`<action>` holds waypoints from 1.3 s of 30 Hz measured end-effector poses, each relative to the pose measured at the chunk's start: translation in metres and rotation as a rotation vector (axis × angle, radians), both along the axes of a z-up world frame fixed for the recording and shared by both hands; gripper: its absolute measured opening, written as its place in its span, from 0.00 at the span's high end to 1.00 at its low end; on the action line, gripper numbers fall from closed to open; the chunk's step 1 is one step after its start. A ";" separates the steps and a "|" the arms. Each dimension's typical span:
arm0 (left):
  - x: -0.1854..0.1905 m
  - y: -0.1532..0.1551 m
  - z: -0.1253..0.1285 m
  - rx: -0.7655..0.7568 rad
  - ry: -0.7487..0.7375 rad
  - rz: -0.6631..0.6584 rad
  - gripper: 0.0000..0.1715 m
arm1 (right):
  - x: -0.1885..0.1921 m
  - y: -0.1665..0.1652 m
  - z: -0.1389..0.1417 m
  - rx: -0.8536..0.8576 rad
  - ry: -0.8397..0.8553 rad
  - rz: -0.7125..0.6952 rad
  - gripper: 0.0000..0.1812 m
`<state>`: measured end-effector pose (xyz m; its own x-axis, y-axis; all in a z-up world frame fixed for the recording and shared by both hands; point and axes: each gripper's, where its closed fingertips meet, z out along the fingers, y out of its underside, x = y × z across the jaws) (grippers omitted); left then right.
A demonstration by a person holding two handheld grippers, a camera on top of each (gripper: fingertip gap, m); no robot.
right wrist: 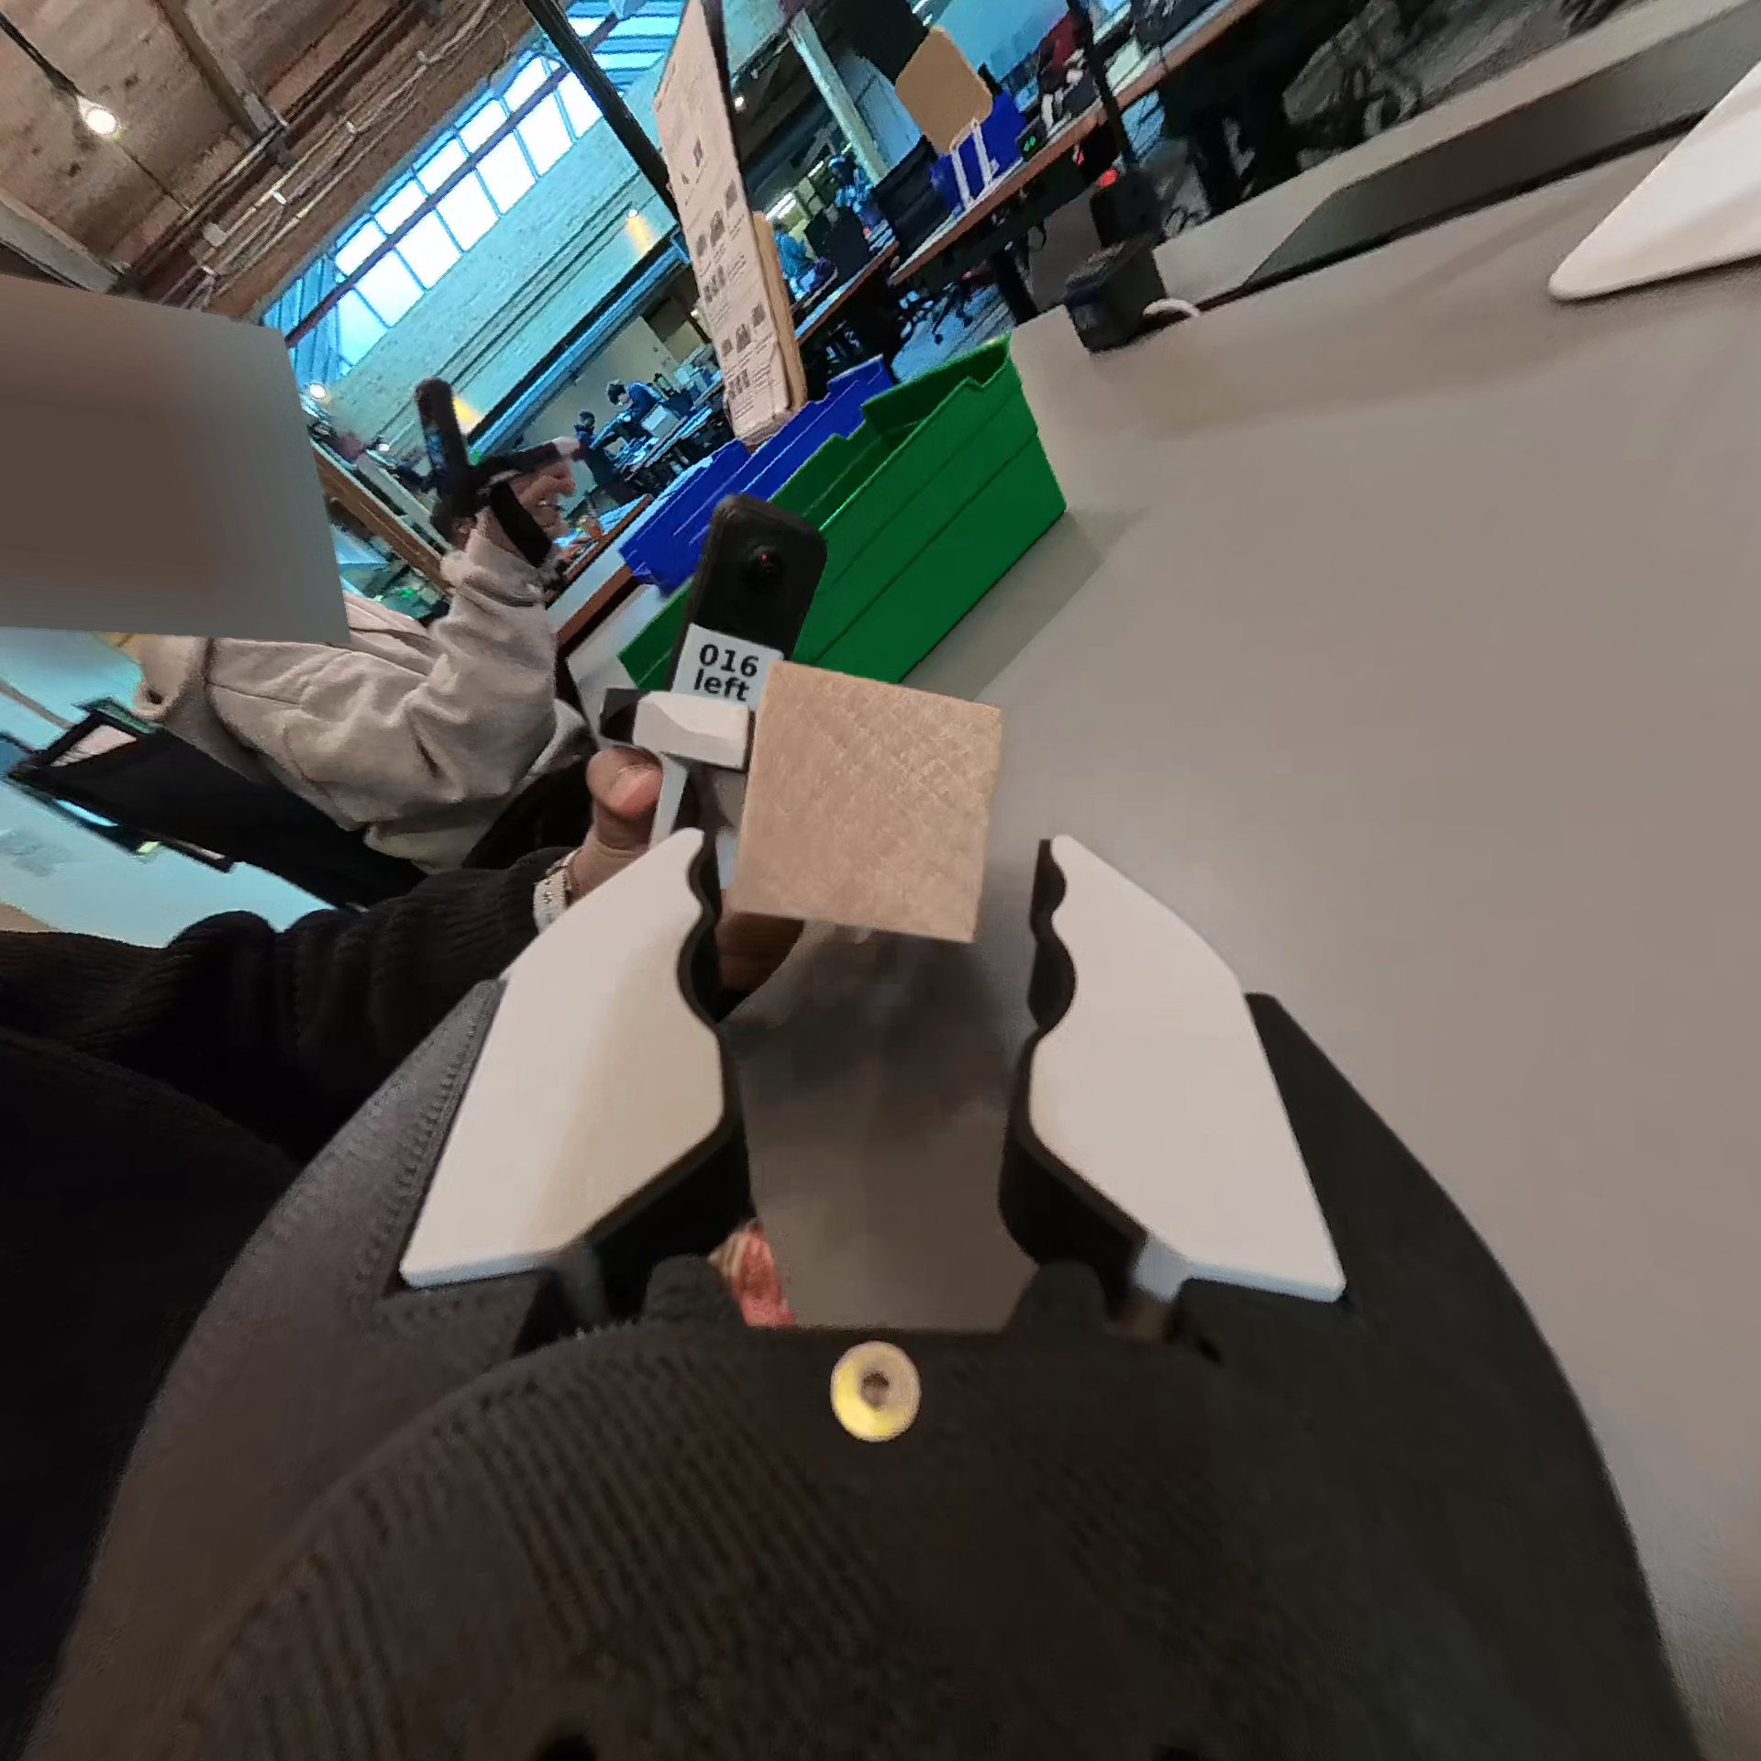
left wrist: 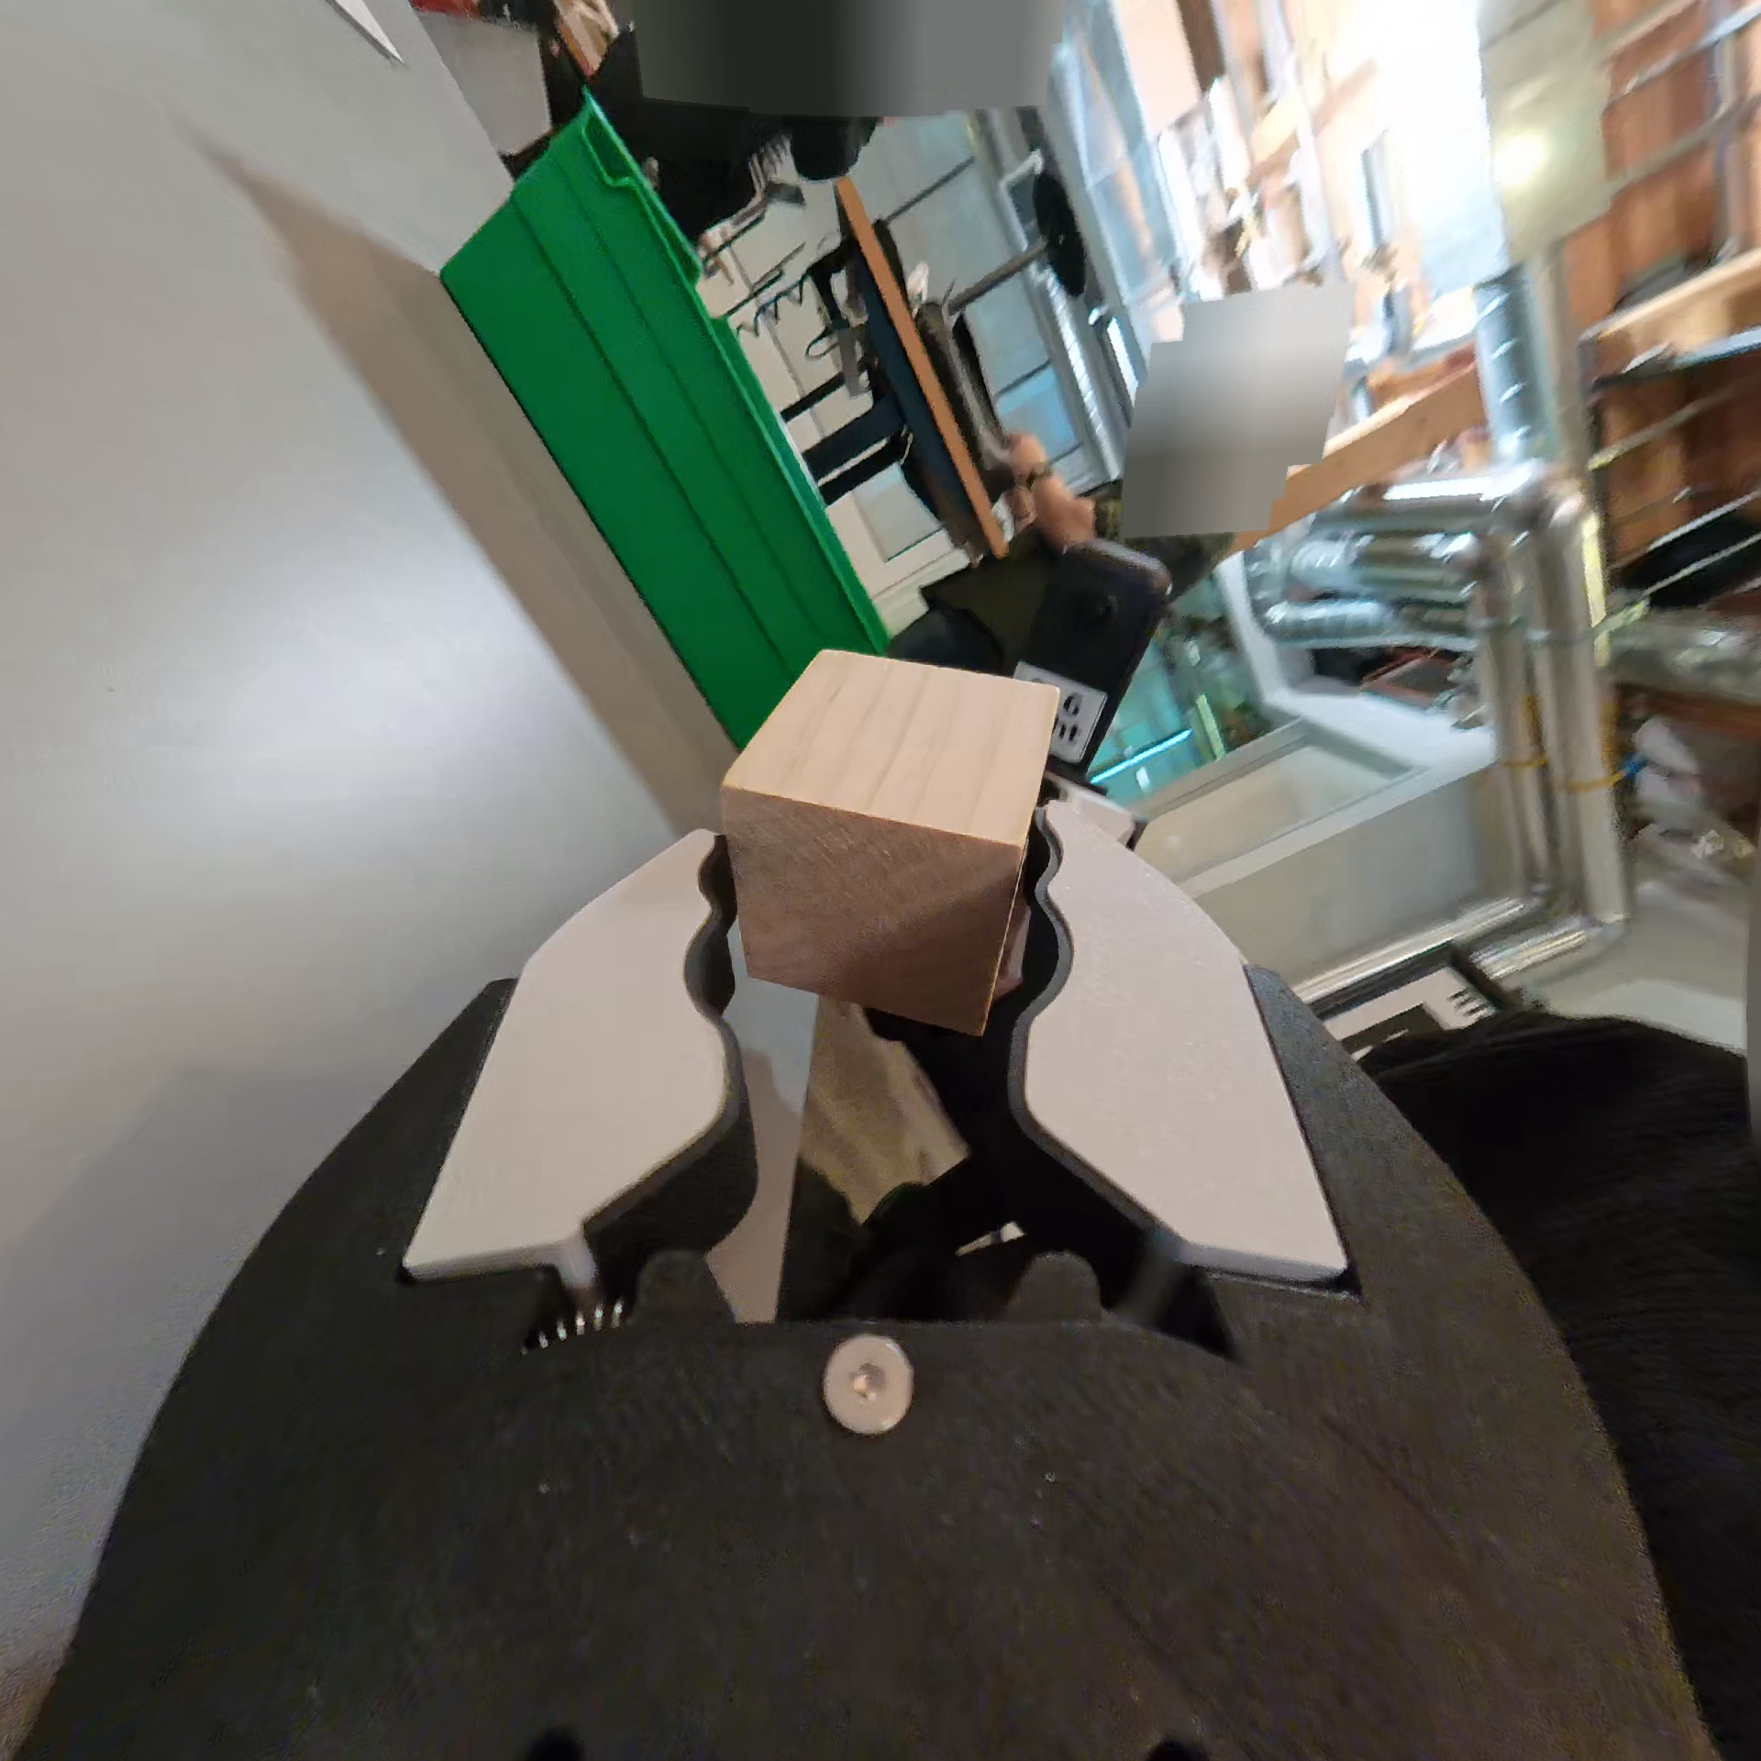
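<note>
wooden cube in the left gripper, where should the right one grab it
The right gripper is open, facing the wooden cube. Probably best on the two flat side faces of its free half, approached straight on: the left gripper already clamps the far part.

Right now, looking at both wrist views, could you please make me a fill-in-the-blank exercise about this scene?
1. The left hand-held gripper is shut on a wooden ____.
2. The bin on the grey table nearest to the cube is coloured ____.
3. The right hand-held gripper has its jaws ____ and holds nothing.

Missing words: cube; green; open
</note>
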<state>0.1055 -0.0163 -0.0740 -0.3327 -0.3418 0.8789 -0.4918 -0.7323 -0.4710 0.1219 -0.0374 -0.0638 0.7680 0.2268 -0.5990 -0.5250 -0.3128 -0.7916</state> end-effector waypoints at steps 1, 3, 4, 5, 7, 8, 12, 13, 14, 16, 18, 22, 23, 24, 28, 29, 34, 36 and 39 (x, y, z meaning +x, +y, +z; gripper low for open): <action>0.000 0.003 0.003 -0.043 -0.005 0.012 0.65 | 0.002 0.000 0.001 0.005 -0.023 -0.019 0.64; 0.001 0.008 0.007 -0.110 -0.013 0.040 0.65 | 0.004 0.001 0.002 0.012 -0.037 -0.043 0.62; 0.001 0.010 0.008 -0.132 -0.018 0.052 0.65 | 0.004 0.002 0.002 0.013 -0.028 -0.052 0.62; 0.001 0.010 0.009 -0.146 -0.022 0.059 0.65 | 0.003 0.003 0.003 0.018 -0.013 -0.055 0.61; 0.002 0.011 0.010 -0.134 -0.027 0.073 0.65 | -0.002 0.005 0.006 0.035 0.026 -0.039 0.61; 0.002 0.010 0.010 -0.113 -0.030 0.079 0.65 | -0.004 0.005 0.007 0.041 0.041 -0.037 0.61; 0.002 0.010 0.016 -0.090 -0.072 0.124 0.65 | -0.004 0.007 0.011 0.062 0.097 -0.073 0.60; 0.003 0.011 0.020 -0.102 -0.089 0.146 0.65 | -0.003 0.008 0.012 0.071 0.123 -0.094 0.60; 0.003 0.012 0.023 -0.113 -0.102 0.170 0.65 | -0.002 0.008 0.014 0.083 0.157 -0.111 0.60; 0.003 0.011 0.026 -0.121 -0.119 0.203 0.65 | -0.002 0.009 0.017 0.106 0.235 -0.124 0.61; 0.003 0.011 0.028 -0.123 -0.125 0.233 0.65 | -0.002 0.009 0.019 0.121 0.292 -0.131 0.61; 0.005 0.008 0.028 -0.140 -0.123 0.280 0.65 | -0.008 0.012 0.019 0.128 0.326 -0.126 0.63; 0.005 0.005 0.027 -0.143 -0.121 0.279 0.65 | -0.008 0.012 0.019 0.131 0.324 -0.133 0.65; 0.005 0.002 0.027 -0.146 -0.119 0.272 0.65 | -0.007 0.012 0.019 0.139 0.323 -0.144 0.68; 0.005 -0.001 0.028 -0.161 -0.123 0.277 0.65 | -0.005 0.010 0.022 0.158 0.331 -0.151 0.69; 0.005 -0.002 0.028 -0.159 -0.126 0.271 0.65 | -0.004 0.010 0.022 0.162 0.327 -0.152 0.69; 0.005 -0.004 0.028 -0.131 -0.128 0.244 0.65 | -0.004 0.009 0.023 0.163 0.299 -0.152 0.69; 0.005 -0.007 0.025 -0.066 -0.118 0.227 0.65 | -0.002 0.008 0.022 0.153 0.263 -0.156 0.69; 0.005 -0.012 0.024 0.057 -0.128 0.202 0.61 | 0.001 0.007 0.021 0.136 0.212 -0.155 0.69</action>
